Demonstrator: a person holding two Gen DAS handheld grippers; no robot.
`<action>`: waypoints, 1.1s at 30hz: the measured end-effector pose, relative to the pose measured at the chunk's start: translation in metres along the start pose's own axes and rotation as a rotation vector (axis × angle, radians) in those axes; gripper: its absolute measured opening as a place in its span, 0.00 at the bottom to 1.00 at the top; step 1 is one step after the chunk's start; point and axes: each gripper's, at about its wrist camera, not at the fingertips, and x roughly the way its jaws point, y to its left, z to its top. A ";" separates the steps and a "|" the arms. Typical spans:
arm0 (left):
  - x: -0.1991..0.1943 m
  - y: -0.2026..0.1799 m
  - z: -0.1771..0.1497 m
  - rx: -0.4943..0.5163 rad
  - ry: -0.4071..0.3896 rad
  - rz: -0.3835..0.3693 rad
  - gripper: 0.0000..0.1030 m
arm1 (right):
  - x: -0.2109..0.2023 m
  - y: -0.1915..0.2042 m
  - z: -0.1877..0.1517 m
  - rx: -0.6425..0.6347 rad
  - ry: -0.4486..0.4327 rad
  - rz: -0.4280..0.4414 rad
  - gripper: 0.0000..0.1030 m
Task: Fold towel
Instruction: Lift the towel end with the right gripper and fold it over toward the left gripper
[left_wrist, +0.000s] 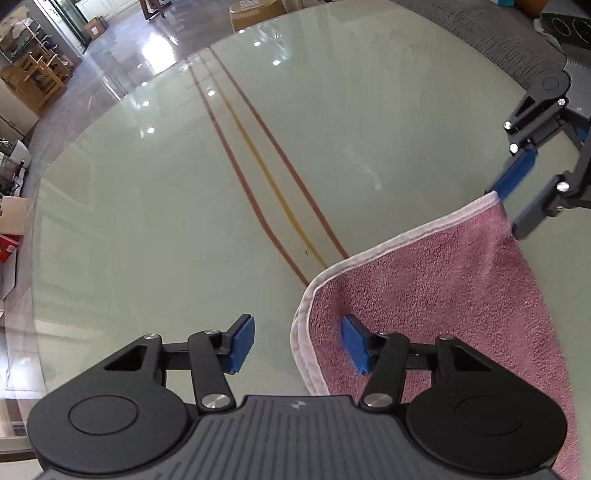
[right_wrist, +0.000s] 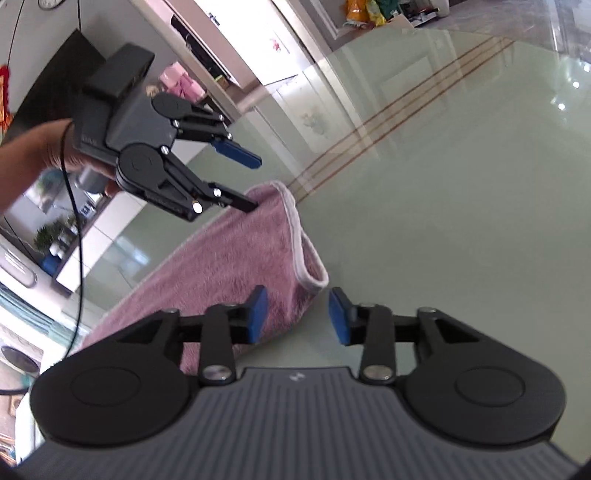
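A pink towel with a pale hem lies doubled over on the glass table. My left gripper points steeply down over the towel's near-left corner. Its jaws are apart: one pad is over bare glass, the other over the towel, and the hem runs between them unpressed. In the right wrist view a hand holds the left gripper at the towel's far corner. My right gripper stands open, with the folded corner just ahead of its pads. From the left wrist view the right gripper straddles that corner, one blue pad touching the hem.
Brown and yellow stripes run under the glass. The table's curved edge lies to the left, with boxes and shelving on the floor beyond. A grey textured cushion borders the far right. A black cable hangs from the left gripper.
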 end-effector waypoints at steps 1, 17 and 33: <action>0.000 0.000 -0.001 -0.004 0.001 -0.002 0.58 | 0.001 -0.002 0.001 0.021 0.000 0.014 0.38; -0.002 -0.002 -0.013 -0.059 0.003 -0.003 0.70 | 0.016 -0.022 -0.003 0.247 -0.016 0.107 0.08; -0.047 -0.053 -0.011 0.281 0.078 0.039 0.67 | -0.012 0.074 -0.018 -0.189 -0.168 0.081 0.08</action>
